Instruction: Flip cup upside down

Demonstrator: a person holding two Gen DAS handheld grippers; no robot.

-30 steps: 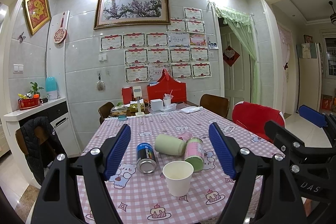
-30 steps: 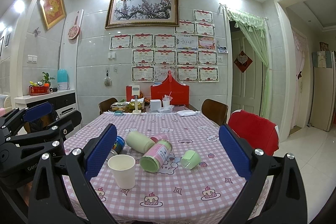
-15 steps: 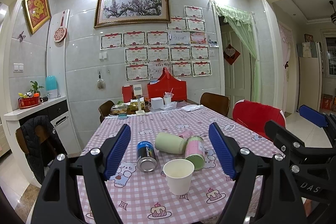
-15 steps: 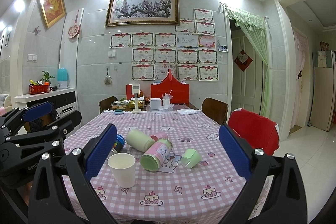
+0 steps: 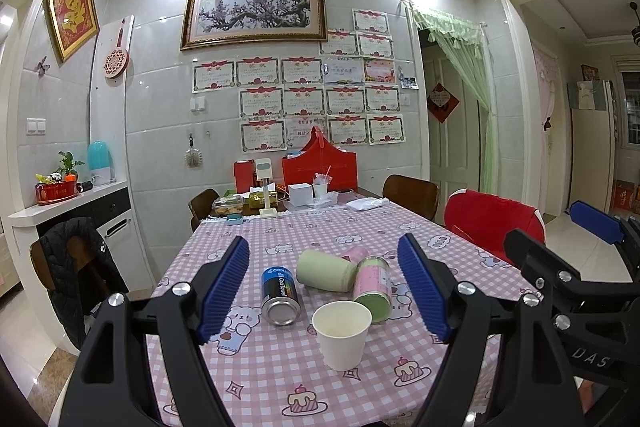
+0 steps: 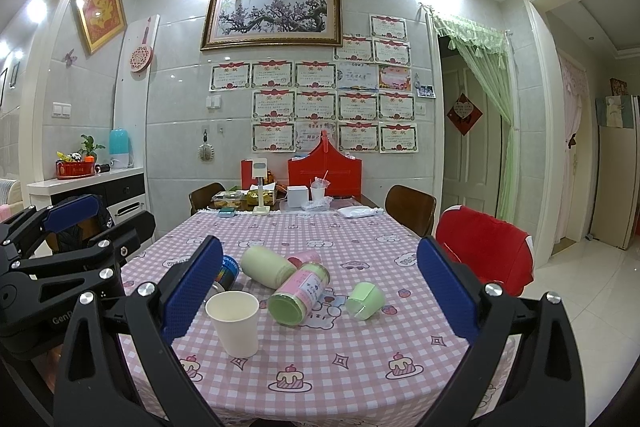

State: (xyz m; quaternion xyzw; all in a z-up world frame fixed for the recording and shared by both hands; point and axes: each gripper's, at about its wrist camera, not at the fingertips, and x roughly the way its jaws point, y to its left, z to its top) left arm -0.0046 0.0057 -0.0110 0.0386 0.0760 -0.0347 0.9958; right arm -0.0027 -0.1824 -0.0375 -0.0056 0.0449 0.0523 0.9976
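A white paper cup [image 5: 342,333] stands upright, mouth up, near the front of the pink checked table; it also shows in the right wrist view [image 6: 235,321]. My left gripper [image 5: 326,287] is open and empty, held above and in front of the cup, which sits between its blue pads. My right gripper [image 6: 320,293] is open and empty, with the cup toward its left pad [image 6: 192,293].
Lying behind the cup are a blue can [image 5: 279,290], a pale green cylinder [image 5: 326,270] and a pink jar with a green lid [image 5: 373,289]. A small green cup [image 6: 365,300] lies on its side to the right. Chairs [image 6: 482,251] flank the table; clutter at its far end.
Both views have shifted very slightly; the cup and the other objects have not moved, and both grippers stay open.
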